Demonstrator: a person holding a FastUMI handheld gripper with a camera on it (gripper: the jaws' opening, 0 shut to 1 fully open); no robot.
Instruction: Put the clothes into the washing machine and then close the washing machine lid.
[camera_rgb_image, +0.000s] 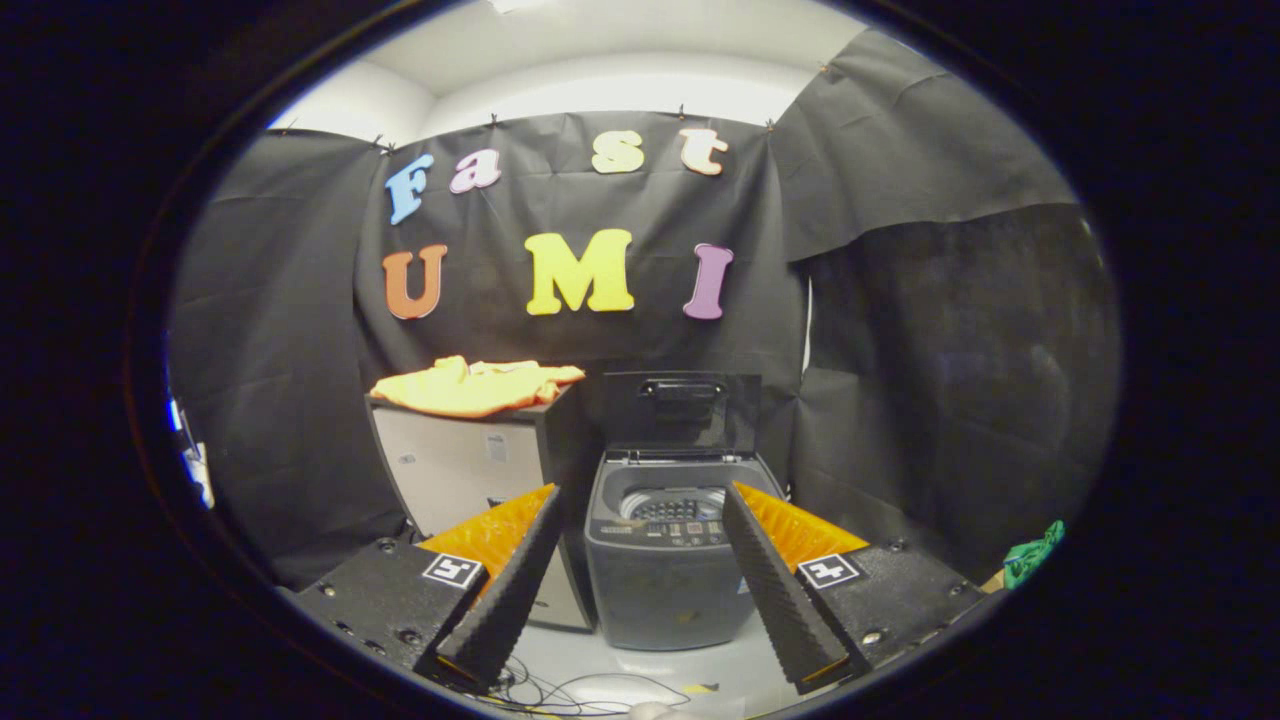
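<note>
No stage of the laundry task is complete: garment unloaded, lid raised.

From about ten o'clock of the gripper (640, 560), a yellow-orange garment (476, 386) lies on a cabinet (455, 460), well beyond the spread, empty fingers. At twelve o'clock, just ahead between them, the washing machine (668, 560) stands with its lid (680, 410) upright and drum exposed. At three o'clock lies a green cloth (1035, 553). Fetching, loading and closing all remain.
</note>
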